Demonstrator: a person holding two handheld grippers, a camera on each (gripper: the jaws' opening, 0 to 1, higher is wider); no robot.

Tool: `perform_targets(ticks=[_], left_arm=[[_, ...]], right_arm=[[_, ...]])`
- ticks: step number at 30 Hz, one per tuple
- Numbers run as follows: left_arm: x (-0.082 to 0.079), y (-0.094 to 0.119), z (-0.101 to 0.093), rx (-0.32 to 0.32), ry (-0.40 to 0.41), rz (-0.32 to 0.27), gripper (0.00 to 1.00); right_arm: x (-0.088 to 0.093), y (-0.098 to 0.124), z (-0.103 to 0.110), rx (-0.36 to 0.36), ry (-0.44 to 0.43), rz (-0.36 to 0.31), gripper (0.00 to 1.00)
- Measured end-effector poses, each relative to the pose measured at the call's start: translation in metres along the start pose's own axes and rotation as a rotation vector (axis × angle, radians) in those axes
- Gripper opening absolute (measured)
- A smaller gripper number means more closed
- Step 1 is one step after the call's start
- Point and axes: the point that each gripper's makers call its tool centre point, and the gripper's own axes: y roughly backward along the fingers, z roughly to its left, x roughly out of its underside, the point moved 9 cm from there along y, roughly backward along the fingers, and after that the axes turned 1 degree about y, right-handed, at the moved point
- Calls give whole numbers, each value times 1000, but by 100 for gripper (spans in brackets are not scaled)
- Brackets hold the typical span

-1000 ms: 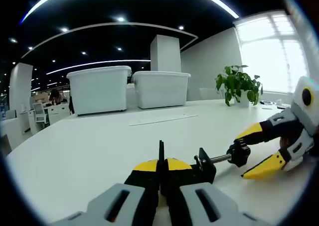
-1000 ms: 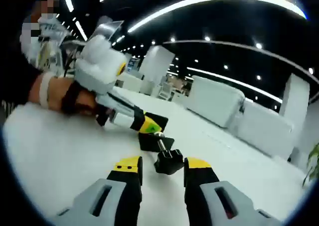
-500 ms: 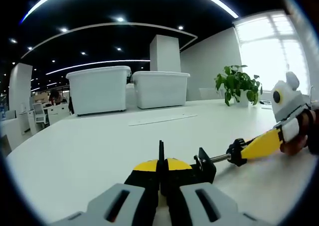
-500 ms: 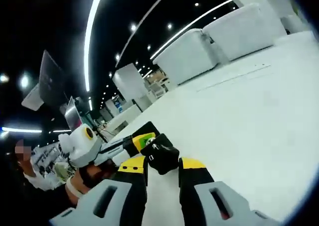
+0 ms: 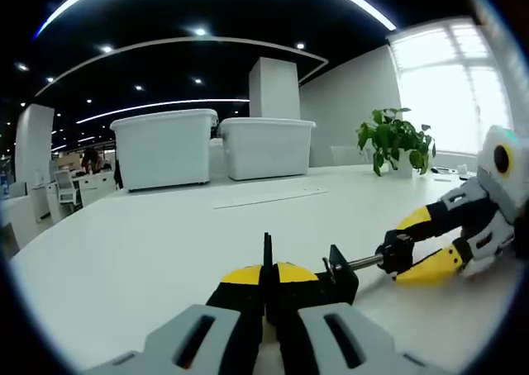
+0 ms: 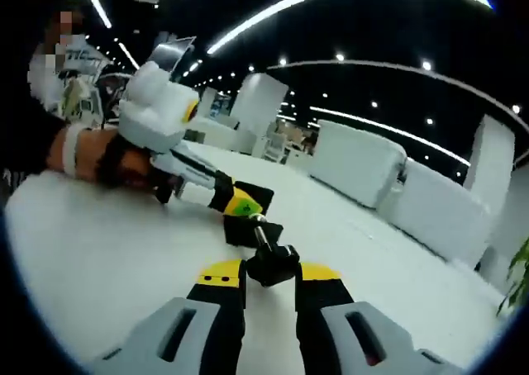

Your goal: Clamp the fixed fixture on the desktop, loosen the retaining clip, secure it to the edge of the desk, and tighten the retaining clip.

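A small black clamp fixture (image 5: 340,277) lies on the white desk (image 5: 140,243). My left gripper (image 5: 267,269) is shut on its thin upright plate. A metal screw (image 5: 364,263) runs right from the fixture to a black knob (image 5: 393,252). My right gripper (image 5: 407,249) comes in from the right with its yellow jaws closed on that knob. In the right gripper view the knob (image 6: 273,263) sits pinched between my right gripper's (image 6: 270,273) yellow tips. Just behind it are the fixture (image 6: 241,231) and the left gripper (image 6: 241,203), held by a person's hand (image 6: 116,159).
Two white storage bins (image 5: 165,148) (image 5: 266,146) stand at the far side of the desk, with a flat white strip (image 5: 269,197) in front of them. A potted plant (image 5: 397,140) stands at the back right. More white bins (image 6: 364,164) show in the right gripper view.
The right gripper's jaws closed from a wider spread onto the knob, rolled with it half a second ago, and have now rolled back. The left gripper and fixture stayed put.
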Motion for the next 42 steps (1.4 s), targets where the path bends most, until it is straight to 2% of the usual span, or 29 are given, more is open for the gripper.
perform_targets(ticks=[1,4,6,7,10,11,13,17,18,19,22,25,28,30,31,33,36,39,42], left_arm=[[0,0,0,0,2,0,4],[0,0,0,-3,2,0,4],[0,0,0,-4,5,0,4],[0,0,0,-4,5,0,4],[0,0,-1,-4,2,0,4],[1,0,-1,-1,2,0,4],[0,0,-1,1,1,0,4],[0,0,-1,3,3,0,4],[1,0,-1,3,0,0,4],[0,0,-1,3,0,0,4],[0,0,-2,3,-1,0,4],[0,0,-1,4,0,0,4],[0,0,-1,1,2,0,4],[0,0,-1,1,3,1,4],[1,0,-1,1,2,1,4],[1,0,-1,0,2,0,4],[1,0,-1,0,2,1,4],[1,0,-1,0,2,1,4],[1,0,-1,-2,3,1,4]], right_arm=[[-2,0,1,15,84,-2,21],[-2,-1,7,38,266,8,22],[-2,-1,7,40,233,6,22],[-1,0,7,32,177,26,22],[-2,0,0,-2,-84,55,28],[-3,0,-2,-17,-233,60,31],[-1,-1,-5,-58,-446,82,35],[7,-3,-13,-70,-795,80,31],[8,-3,-14,-66,-844,85,27],[9,-4,-17,-52,-853,76,25],[9,-4,-18,-68,-926,55,24],[10,-4,-18,-69,-965,51,24],[8,-4,-16,-66,-948,44,23],[6,-4,-17,-49,-846,43,23],[4,-3,-16,-43,-780,38,23],[0,-3,-12,-37,-588,28,23],[-2,-4,-11,-17,-416,29,23],[-5,-4,-7,9,-173,18,23],[-5,-6,-3,41,9,12,23]])
